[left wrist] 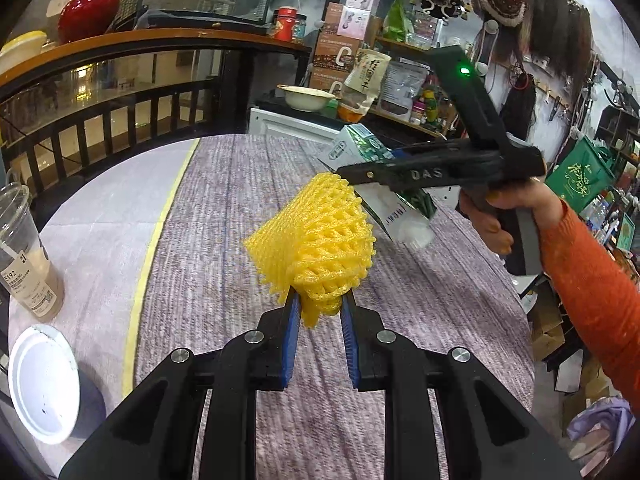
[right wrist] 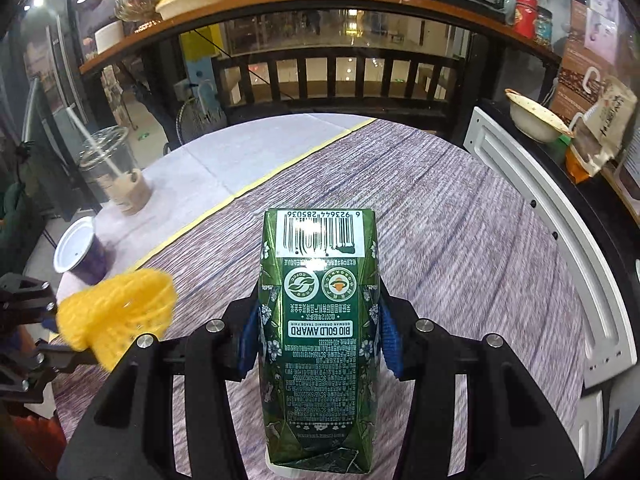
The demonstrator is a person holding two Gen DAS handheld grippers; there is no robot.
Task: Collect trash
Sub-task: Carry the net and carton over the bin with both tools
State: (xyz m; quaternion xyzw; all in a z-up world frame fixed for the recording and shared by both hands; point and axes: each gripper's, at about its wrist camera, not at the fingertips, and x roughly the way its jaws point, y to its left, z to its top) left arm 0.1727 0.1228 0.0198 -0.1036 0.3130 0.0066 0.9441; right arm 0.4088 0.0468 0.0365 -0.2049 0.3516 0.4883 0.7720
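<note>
The left gripper (left wrist: 318,300) points down over the tabletop (left wrist: 224,200), its jaws clamped on the narrow end of a yellow foam net (left wrist: 316,236), held in the air. The right gripper (right wrist: 320,336) is lifted just beside it, tilted down, in a hand (left wrist: 504,212) with an orange sleeve (left wrist: 592,292); its jaws are clamped on a green carton (right wrist: 320,320). At the far left edge stand a clear plastic cup (left wrist: 24,252) and a white-lidded cup (left wrist: 44,384), well apart from both grippers.
</note>
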